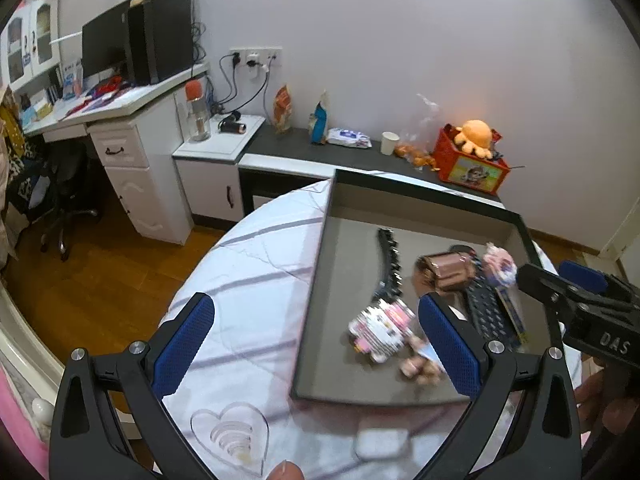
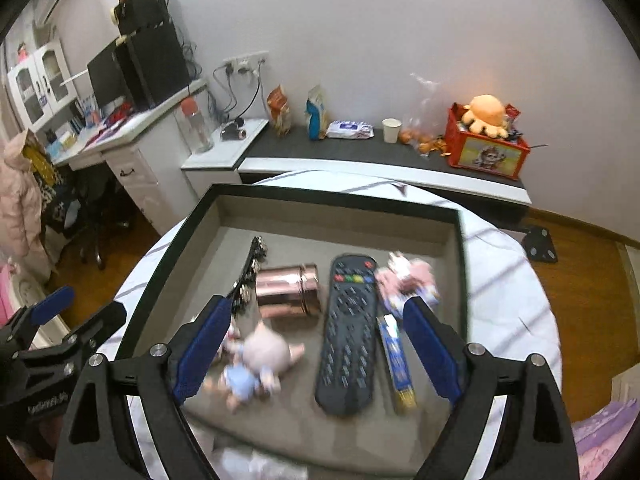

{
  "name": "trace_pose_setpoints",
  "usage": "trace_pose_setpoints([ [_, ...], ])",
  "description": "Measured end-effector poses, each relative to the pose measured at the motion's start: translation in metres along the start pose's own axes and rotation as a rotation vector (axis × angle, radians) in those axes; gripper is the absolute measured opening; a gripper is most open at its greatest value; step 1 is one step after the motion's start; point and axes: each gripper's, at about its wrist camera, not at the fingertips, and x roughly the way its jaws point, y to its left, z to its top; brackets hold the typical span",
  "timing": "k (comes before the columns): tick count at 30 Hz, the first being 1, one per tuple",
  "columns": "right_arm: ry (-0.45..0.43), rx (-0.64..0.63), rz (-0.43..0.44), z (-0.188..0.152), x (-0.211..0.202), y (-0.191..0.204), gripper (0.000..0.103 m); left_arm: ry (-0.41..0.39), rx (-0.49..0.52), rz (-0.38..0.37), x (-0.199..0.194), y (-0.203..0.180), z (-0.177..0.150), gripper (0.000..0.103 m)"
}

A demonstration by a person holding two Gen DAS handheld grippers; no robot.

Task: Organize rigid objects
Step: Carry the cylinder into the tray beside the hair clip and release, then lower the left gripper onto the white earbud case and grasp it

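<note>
With jaws apart and empty, the right gripper (image 2: 316,344) hangs over the tray (image 2: 462,240) at frame centre, where the remote (image 2: 346,332) and doll (image 2: 260,360) lie gathered, while the left gripper (image 1: 316,344) hovers open beside it, apparently ready for the clear heart (image 1: 230,436) outside the tray.

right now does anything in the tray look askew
Yes: the copper can lies on its side beside the remote, and the pig doll is toppled at the tray's near edge.

Glossy copper-toned metal on the canister (image 2: 289,290); matt dark plastic on the remote (image 2: 349,330); clear glossy acrylic, probably, on the heart piece (image 1: 232,436); matt grey lining inside the tray (image 2: 340,224); polished wood floor (image 1: 80,280).
</note>
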Motion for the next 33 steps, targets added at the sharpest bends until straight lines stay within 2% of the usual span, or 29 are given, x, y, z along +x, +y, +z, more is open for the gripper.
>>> trace_pose_setpoints([
  [5, -0.037, 0.069, -0.010, -0.026, -0.032, -0.015, 0.090, -0.014, 0.036, -0.011, -0.026, -0.017, -0.011, 0.103],
  [11, -0.039, 0.122, -0.013, -0.060, -0.052, -0.027, 0.090, -0.024, 0.070, -0.011, -0.053, -0.031, -0.030, 0.103],
  [20, -0.019, 0.179, -0.014, -0.102, -0.067, -0.048, 0.090, 0.035, 0.088, -0.014, -0.060, -0.036, -0.067, 0.103],
  [25, -0.019, 0.197, -0.012, -0.111, -0.071, -0.053, 0.090, 0.064, 0.111, -0.015, -0.061, -0.039, -0.084, 0.103],
  [33, -0.028, 0.178, -0.002, -0.113, -0.074, -0.046, 0.090, 0.067, 0.122, -0.024, -0.063, -0.045, -0.090, 0.103],
])
